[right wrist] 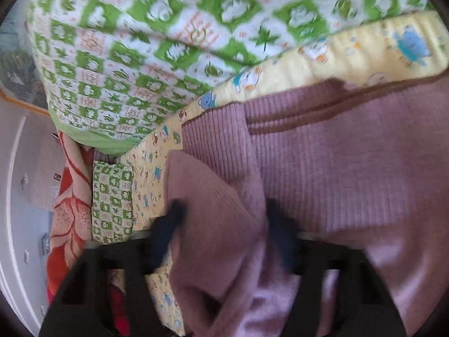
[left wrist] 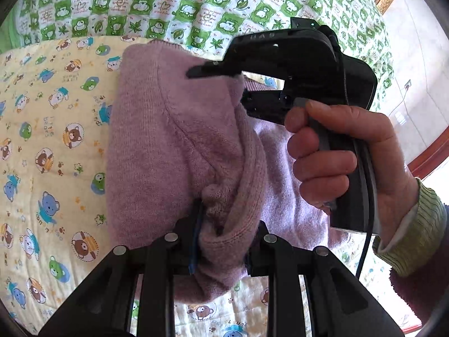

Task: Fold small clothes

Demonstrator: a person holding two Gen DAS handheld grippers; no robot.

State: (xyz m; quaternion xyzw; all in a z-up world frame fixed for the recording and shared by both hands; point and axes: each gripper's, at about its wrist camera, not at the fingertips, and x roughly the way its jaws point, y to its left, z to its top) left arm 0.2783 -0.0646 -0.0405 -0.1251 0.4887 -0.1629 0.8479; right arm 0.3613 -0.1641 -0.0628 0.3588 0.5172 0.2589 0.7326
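Both grippers have a bite of the same purple sweater (left wrist: 179, 140). Left gripper (left wrist: 221, 241) pinches a bunched, rolled part of the knit between its two fingers, with fabric filling the whole gap. Right gripper (left wrist: 238, 87) shows up in the left camera too. Its thin fingertips (left wrist: 202, 71) sit on a top corner of the sweater, with wool tucked in between them, so it looks closed on the cloth. From its own camera the right gripper (right wrist: 224, 224) is blurry, but purple fabric lies between the two dark fingers there as well.

I think the two grips are there so one flap can be lifted and laid over the rest. Holding two spots keeps the flap from flopping or twisting.

Most of the sweater lies on the yellow bear blanket (left wrist: 50, 146). A paler, inside-out-looking part spreads out under the right hand (left wrist: 336, 154). A ribbed band with darker edges (right wrist: 322, 129) lies flat near the green and white quilt (left wrist: 196, 5), which lies behind the blanket.

That right hand wraps its fingers around the handle like holding a squirt gun. A green ribbed cuff (left wrist: 412, 230) covers the wrist. This gripper points sideways across the sweater, while the left one points forward from low down, close to the blanket.

The fold looks only partly done.
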